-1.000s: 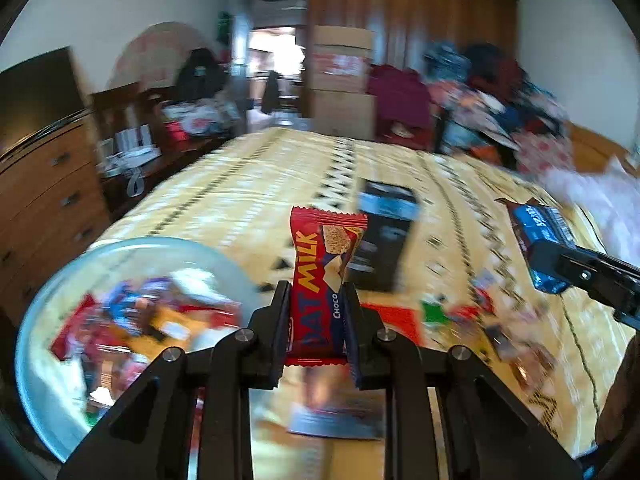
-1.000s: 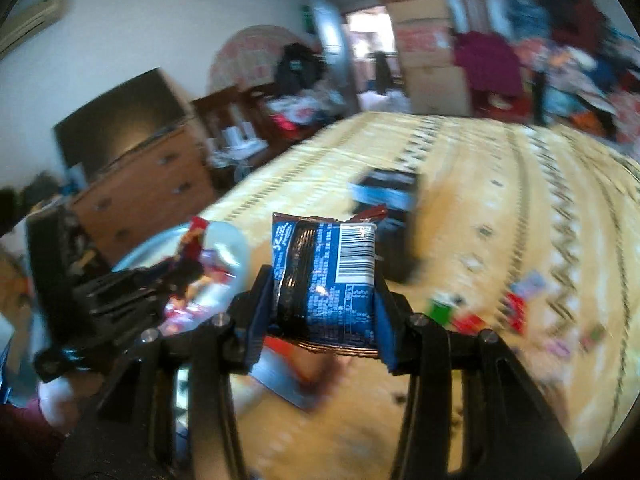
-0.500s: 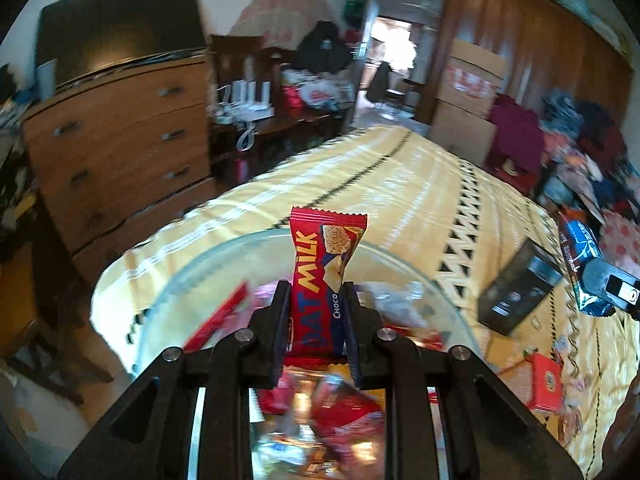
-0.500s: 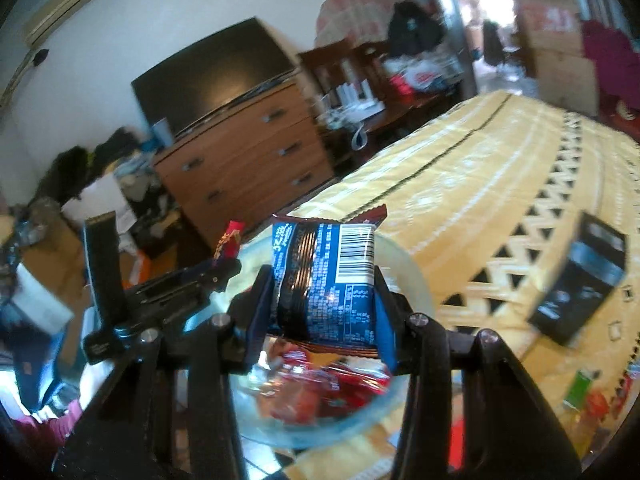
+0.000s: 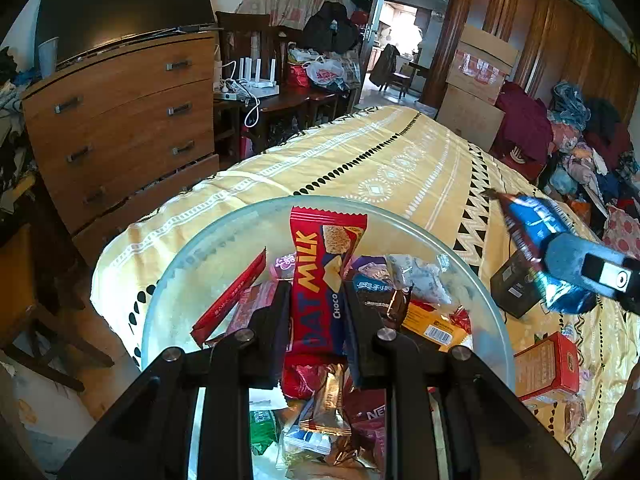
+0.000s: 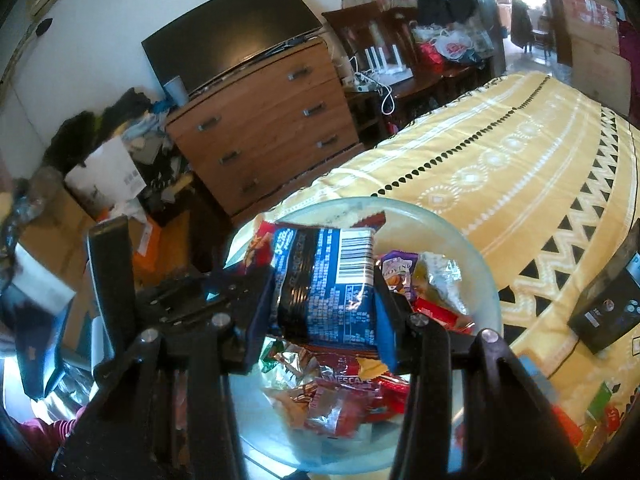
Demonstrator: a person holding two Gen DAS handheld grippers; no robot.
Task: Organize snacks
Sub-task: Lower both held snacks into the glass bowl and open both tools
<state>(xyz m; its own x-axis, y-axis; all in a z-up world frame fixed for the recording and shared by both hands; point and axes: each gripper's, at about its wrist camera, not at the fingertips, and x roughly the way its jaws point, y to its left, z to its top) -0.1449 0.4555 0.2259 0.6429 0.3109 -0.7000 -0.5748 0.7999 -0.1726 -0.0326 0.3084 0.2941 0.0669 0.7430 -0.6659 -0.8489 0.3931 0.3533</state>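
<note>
My left gripper (image 5: 316,320) is shut on a red Oat Milk choco bar (image 5: 322,276), held upright over a glass bowl (image 5: 188,276) full of wrapped snacks. My right gripper (image 6: 324,292) is shut on a blue cookie packet (image 6: 326,284), also above the glass bowl (image 6: 472,248). In the left wrist view the right gripper (image 5: 592,272) with the blue packet (image 5: 536,220) shows at the right, beside the bowl. In the right wrist view the left gripper's body (image 6: 176,300) sits at the left of the bowl.
The bowl rests on a bed with a yellow patterned cover (image 5: 400,160). A black box (image 5: 516,292) and a red box (image 5: 548,364) lie on the cover to the right. A wooden dresser (image 5: 120,120) with a television stands at the left, past the bed's edge.
Both grippers have swung left from over the bed's middle to above the glass bowl, each still holding its snack. The bowl now fills the lower view.
</note>
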